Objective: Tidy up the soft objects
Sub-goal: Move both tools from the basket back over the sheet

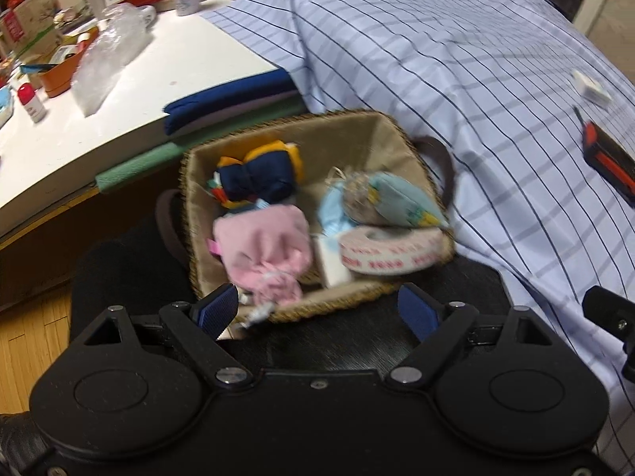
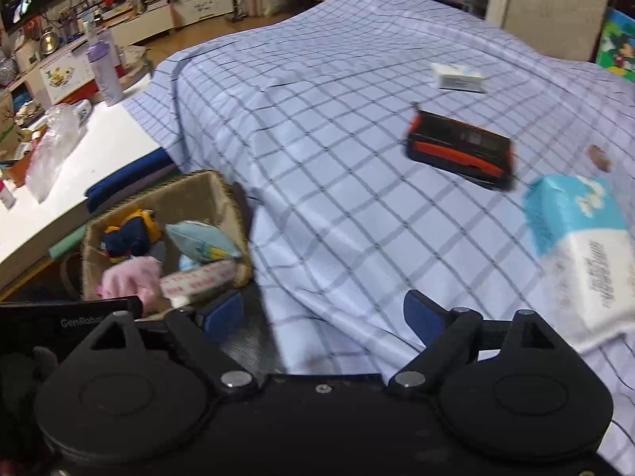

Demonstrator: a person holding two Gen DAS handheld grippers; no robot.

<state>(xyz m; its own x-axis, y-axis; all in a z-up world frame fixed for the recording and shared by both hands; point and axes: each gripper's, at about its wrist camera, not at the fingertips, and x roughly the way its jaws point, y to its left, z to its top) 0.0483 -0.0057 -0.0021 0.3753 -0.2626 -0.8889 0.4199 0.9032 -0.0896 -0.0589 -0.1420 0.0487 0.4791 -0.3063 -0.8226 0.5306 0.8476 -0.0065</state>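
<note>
A woven basket [image 1: 317, 127] with dark handles sits on a black seat beside the checked cloth. It holds a pink pouch [image 1: 264, 242], a navy and yellow pouch [image 1: 258, 174], a light blue pouch [image 1: 401, 198] and a white tape roll [image 1: 391, 252]. My left gripper [image 1: 317, 311] is open and empty just in front of the basket's near rim. The basket also shows in the right wrist view [image 2: 190, 194] at lower left. My right gripper [image 2: 323, 315] is open and empty above the cloth's edge. A blue and white tissue pack [image 2: 583, 238] lies on the cloth at right.
A black and red device [image 2: 460, 148] and a small white box [image 2: 460, 76] lie on the checked cloth [image 2: 337, 119]. A white table [image 1: 131, 91] at left carries folded blue cloth [image 1: 226, 103], a plastic bag [image 1: 107, 59] and clutter.
</note>
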